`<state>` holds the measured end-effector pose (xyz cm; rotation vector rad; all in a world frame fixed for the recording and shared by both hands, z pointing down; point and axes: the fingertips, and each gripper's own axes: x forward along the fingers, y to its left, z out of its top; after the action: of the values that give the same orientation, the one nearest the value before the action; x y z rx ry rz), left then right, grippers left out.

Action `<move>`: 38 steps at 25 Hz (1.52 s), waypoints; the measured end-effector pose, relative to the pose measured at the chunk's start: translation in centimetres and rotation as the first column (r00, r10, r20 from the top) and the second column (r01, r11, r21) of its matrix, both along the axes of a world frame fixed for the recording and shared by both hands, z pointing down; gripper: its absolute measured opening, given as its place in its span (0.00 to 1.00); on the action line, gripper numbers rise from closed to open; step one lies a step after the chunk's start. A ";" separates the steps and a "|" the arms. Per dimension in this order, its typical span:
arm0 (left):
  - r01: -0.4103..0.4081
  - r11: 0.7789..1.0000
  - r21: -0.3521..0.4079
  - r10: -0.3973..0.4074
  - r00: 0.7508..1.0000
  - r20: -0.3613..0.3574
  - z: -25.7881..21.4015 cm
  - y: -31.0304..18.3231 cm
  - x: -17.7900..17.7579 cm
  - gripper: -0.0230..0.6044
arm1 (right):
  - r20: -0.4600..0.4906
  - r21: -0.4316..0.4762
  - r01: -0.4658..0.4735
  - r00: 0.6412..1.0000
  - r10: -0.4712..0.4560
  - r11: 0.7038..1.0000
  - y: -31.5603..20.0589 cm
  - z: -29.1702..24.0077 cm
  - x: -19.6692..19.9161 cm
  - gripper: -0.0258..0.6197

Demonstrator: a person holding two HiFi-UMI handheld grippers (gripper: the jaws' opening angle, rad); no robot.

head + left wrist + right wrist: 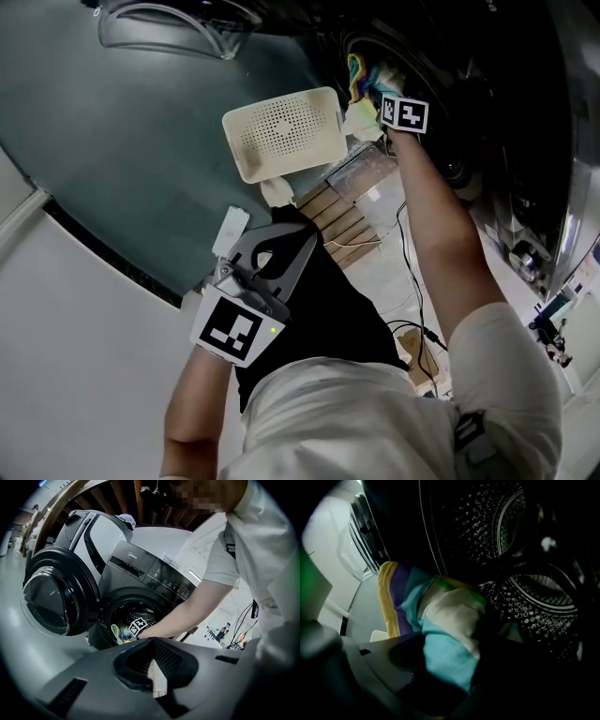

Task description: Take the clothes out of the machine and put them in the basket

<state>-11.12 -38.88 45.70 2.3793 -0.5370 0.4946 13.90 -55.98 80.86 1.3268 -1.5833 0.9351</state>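
Observation:
A striped cloth (pixel 445 620) in yellow, purple, turquoise and white hangs at the mouth of the washing machine drum (pixel 525 550). My right gripper (pixel 450 667) reaches into the drum, jaws closed round a fold of this cloth. From the head view the right gripper (pixel 373 98) is at the drum opening, with the cloth (pixel 361 80) bunched at its tip. A cream perforated basket (pixel 246 159) lies on the floor just left of the opening. My left gripper (pixel 305 239) is held back near my body, jaws together and empty; its own view looks at the machine and the cloth (pixel 119 632).
The machine's round door (pixel 51 602) stands swung open to the left. Wooden slats (pixel 328 216), a clear plastic bag (pixel 366 169) and loose cables (pixel 412 281) lie on the floor by the machine front. My right forearm (pixel 187 611) crosses in front of the opening.

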 end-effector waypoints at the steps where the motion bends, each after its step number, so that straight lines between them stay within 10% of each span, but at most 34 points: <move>1: -0.002 1.000 -0.001 0.002 1.000 0.002 -0.1 0.1 0.1 0.03 | -0.005 0.002 0.006 1.000 -0.006 1.000 0.0 -0.1 -0.1 0.47; 9: -0.012 1.000 -0.011 0.012 1.000 0.020 -1.1 1.5 0.4 0.03 | -0.001 0.023 -0.007 1.000 0.007 1.000 0.5 -1.6 -1.1 0.27; 38: 0.052 0.996 0.074 -0.050 0.998 -0.030 -8.0 19.5 -5.4 0.03 | 0.159 0.335 0.095 0.975 -0.156 0.938 15.0 -23.9 -11.4 0.26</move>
<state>-16.52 -19.42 37.75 2.4328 -0.6121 0.4244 2.55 -40.95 56.97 1.3702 -2.0094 0.7555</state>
